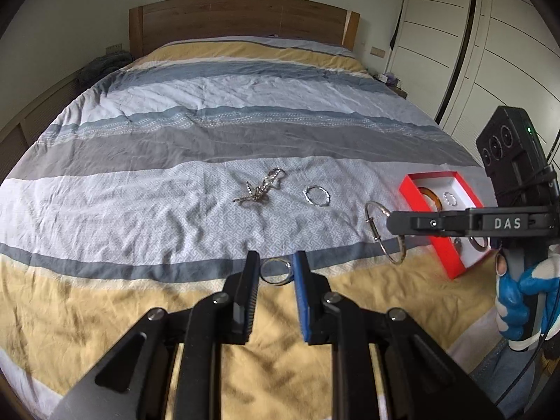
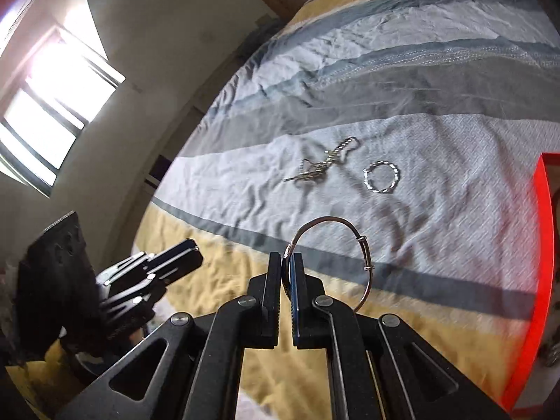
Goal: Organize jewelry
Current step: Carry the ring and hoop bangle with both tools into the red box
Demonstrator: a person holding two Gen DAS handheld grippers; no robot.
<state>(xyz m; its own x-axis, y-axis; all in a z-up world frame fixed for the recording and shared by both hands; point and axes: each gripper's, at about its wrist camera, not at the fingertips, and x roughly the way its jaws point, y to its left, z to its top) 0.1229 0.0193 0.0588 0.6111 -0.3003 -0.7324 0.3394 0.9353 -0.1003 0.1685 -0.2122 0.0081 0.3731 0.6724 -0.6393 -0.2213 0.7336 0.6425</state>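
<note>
My right gripper [image 2: 288,262] is shut on a thin silver bangle [image 2: 364,266] and holds it above the bed; it shows in the left wrist view [image 1: 393,222] next to a red box [image 1: 444,252] that holds several pieces. My left gripper [image 1: 276,262] is open, its fingers on either side of a small silver ring [image 1: 276,273] lying on the bedspread. A tangled chain [image 1: 260,189] and a wavy silver bracelet [image 1: 316,196] lie further up the bed; both also show in the right wrist view, the chain [image 2: 323,168] and the bracelet [image 2: 381,176].
The striped bedspread [image 1: 175,210] covers a wide bed with a wooden headboard [image 1: 241,17]. White wardrobe doors [image 1: 490,52] stand at the right. A window [image 2: 52,105] is on the left wall. The red box rim [image 2: 539,280] is close on the right.
</note>
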